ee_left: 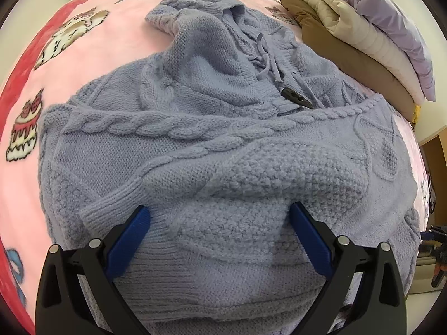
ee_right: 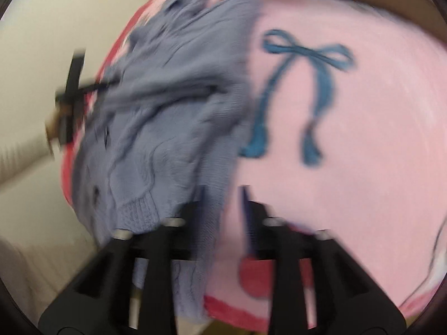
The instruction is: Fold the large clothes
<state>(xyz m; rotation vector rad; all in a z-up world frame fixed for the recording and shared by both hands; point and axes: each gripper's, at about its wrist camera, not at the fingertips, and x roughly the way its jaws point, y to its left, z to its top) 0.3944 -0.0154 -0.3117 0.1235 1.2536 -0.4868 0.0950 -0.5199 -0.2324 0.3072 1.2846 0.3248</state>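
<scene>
A lavender-blue cable-knit hooded sweater (ee_left: 223, 128) lies spread on a pink cartoon blanket (ee_left: 92, 64), hood at the far end, a dark toggle button (ee_left: 296, 97) near its neck. My left gripper (ee_left: 220, 212) is open, its blue fingers (ee_left: 131, 231) resting on the sweater's near part, a folded sleeve cuff (ee_left: 111, 203) by the left finger. In the blurred right wrist view the sweater (ee_right: 167, 106) fills the left half. My right gripper (ee_right: 223, 195) has its fingers close together around the sweater's edge; the blur hides whether they pinch it.
A stack of folded bedding (ee_left: 363, 33), brown, cream and lilac, sits at the back right of the bed. The blanket's red border (ee_right: 232, 312) runs along the bed edge. A blue bow print (ee_right: 304, 83) marks the pink blanket. The other gripper (ee_right: 72, 97) shows blurred at left.
</scene>
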